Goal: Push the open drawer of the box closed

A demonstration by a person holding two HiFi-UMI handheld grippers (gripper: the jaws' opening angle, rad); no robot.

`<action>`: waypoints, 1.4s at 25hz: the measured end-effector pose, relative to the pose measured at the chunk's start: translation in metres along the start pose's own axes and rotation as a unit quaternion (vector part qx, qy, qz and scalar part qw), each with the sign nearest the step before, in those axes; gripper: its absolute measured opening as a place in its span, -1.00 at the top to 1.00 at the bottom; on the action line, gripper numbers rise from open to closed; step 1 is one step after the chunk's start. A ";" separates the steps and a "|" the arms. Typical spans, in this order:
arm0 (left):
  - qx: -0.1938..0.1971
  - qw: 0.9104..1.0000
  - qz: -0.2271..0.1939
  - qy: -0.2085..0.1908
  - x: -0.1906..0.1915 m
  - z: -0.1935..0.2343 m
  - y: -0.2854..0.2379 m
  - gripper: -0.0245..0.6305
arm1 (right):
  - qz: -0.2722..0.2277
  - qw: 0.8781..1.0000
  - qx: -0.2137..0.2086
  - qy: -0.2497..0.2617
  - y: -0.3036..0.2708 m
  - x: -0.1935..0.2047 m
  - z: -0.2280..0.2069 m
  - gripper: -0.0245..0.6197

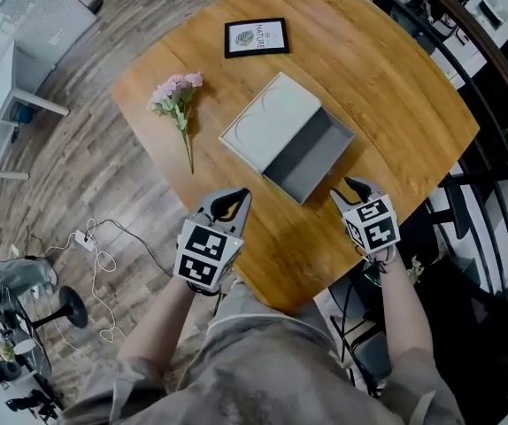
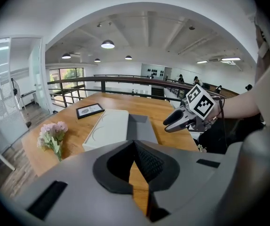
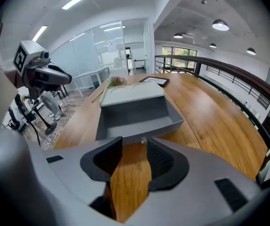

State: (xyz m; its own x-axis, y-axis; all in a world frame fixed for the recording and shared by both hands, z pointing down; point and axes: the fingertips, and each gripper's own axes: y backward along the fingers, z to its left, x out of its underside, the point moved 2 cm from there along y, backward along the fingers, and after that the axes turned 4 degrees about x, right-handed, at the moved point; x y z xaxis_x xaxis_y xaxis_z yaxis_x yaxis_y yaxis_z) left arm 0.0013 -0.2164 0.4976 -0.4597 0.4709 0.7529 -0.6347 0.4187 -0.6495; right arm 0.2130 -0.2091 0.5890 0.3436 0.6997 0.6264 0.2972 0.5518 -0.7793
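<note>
Approach step. Drawer [image 1: 314,153] stands out of box [image 1: 267,120], near-right. My R gripper [image 1: 354,186] part-open, empty, just short of drawer front; L gripper [image 1: 233,201] closed, empty. Next: push front squarely in.

Framed print [image 1: 256,37], word "NATURE" legible, smaller lettering too blurred

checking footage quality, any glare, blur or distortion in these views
Head view: sharp, evenly lit, little glare on the table. Left gripper view: heavy fisheye, black corners, bright ceiling lamp, box sharp. Right gripper view: same fisheye, railing curved, drawer in focus.
</note>
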 end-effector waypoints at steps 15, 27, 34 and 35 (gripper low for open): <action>-0.005 0.999 0.047 0.019 0.029 -0.003 -0.033 0.88 | 0.055 0.996 -0.044 0.062 -0.062 0.020 -0.021 0.46; -0.013 0.997 0.061 0.037 0.047 0.017 -0.033 0.87 | 0.073 0.993 -0.054 0.078 -0.085 0.019 -0.015 0.65; -0.005 0.997 0.066 0.037 0.051 0.023 -0.034 0.87 | 0.051 0.995 -0.051 0.068 -0.081 0.003 -0.013 0.65; -0.004 0.997 0.067 0.036 0.051 0.023 -0.034 0.87 | 0.049 0.995 -0.051 0.068 -0.081 0.000 -0.012 0.65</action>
State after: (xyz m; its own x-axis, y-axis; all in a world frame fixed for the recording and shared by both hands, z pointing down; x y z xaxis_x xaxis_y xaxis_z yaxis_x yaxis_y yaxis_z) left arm -0.0151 -0.2247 0.5610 -0.4939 0.5770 0.6505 -0.5661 0.3545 -0.7442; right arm 0.1996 -0.2589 0.6527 0.4908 0.6758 0.5499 0.3428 0.4304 -0.8350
